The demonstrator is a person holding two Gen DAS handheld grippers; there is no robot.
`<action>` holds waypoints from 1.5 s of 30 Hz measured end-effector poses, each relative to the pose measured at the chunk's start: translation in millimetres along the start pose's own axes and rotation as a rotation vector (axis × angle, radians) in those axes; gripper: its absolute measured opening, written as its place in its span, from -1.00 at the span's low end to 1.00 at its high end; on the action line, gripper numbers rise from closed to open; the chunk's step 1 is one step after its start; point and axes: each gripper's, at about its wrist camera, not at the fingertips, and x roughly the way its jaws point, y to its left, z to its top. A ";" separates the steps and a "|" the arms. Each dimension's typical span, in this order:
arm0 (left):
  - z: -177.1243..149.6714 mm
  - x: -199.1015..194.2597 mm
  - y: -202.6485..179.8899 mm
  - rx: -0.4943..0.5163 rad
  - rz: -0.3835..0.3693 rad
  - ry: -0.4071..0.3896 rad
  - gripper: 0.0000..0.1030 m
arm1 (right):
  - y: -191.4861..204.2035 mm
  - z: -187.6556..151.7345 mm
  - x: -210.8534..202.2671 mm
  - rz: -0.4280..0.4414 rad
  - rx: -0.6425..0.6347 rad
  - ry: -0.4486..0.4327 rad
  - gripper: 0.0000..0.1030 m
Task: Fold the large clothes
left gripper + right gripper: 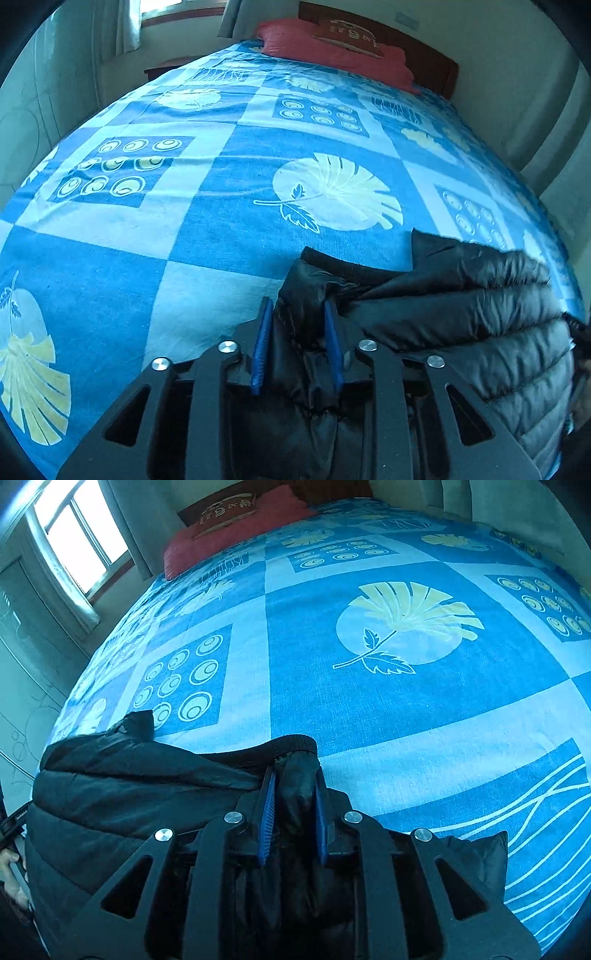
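Note:
A black quilted puffer jacket (461, 314) hangs over the near edge of the bed, bunched at the bottom of both views. My left gripper (297, 314) is shut on a bunched end of the jacket, with fabric pinched between its blue pads (262, 343). The jacket stretches to the right of it. In the right wrist view my right gripper (293, 779) is shut on another bunched end of the jacket (129, 786), next to its black ribbed band (291, 743). The jacket stretches to the left of it.
The bed (221, 221) is covered by a blue and white patterned blanket (406, 701) with leaf motifs. A red pillow (332, 44) lies at the far headboard. A window (74, 531) with curtains is at the left. A wall runs along the bed's right side.

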 end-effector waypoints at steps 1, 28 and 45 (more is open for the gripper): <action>1.0 -4.1 3.0 -0.018 -0.012 -0.004 -0.22 | -3.0 0.9 -5.3 0.001 0.018 -0.008 -0.39; -35.9 19.6 -153.4 0.070 -0.126 0.035 0.23 | 166.8 -37.0 29.9 0.055 -0.232 0.026 0.05; -69.6 -47.7 -90.2 0.057 -0.080 -0.044 0.22 | 122.6 -73.6 -18.2 0.027 -0.200 -0.023 0.04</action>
